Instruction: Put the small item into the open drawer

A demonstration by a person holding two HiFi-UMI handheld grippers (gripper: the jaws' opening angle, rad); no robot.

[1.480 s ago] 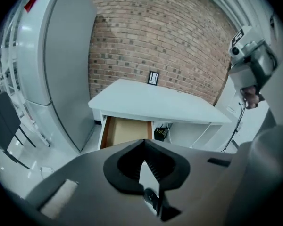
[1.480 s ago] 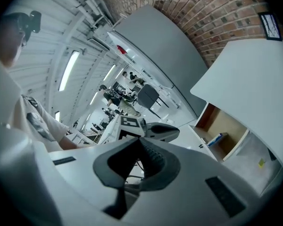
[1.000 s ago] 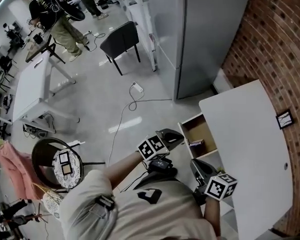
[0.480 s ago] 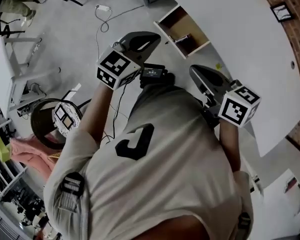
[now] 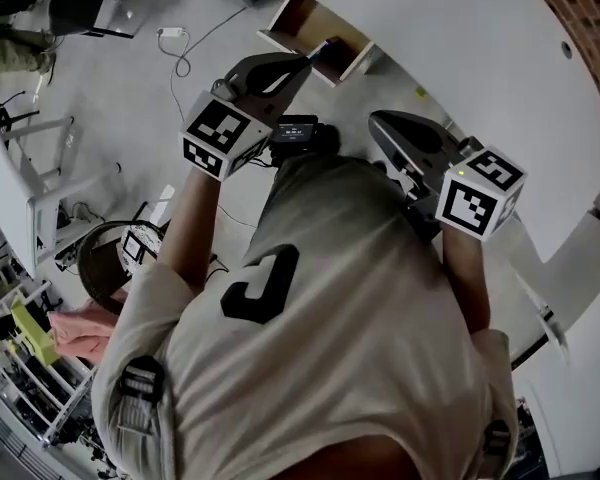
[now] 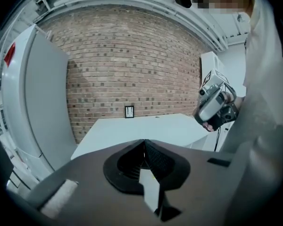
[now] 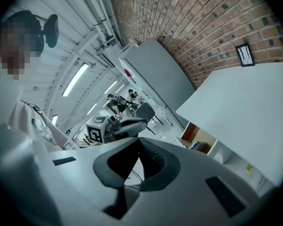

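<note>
1. Brick wall (image 6: 132, 65) behind one white table (image 5: 460, 48).
2. One open drawer (image 5: 302, 15) at 12 o'clock in head view; one small blue item (image 7: 194, 146) lies inside.
3. Two grippers: left gripper (image 5: 298, 65) and right gripper (image 5: 378, 124), jaws closed, both empty.

The left gripper (image 5: 302, 60) covers part of the drawer (image 5: 315, 23), and the bluish thing (image 7: 197, 145) inside is too tiny to identify.
</note>
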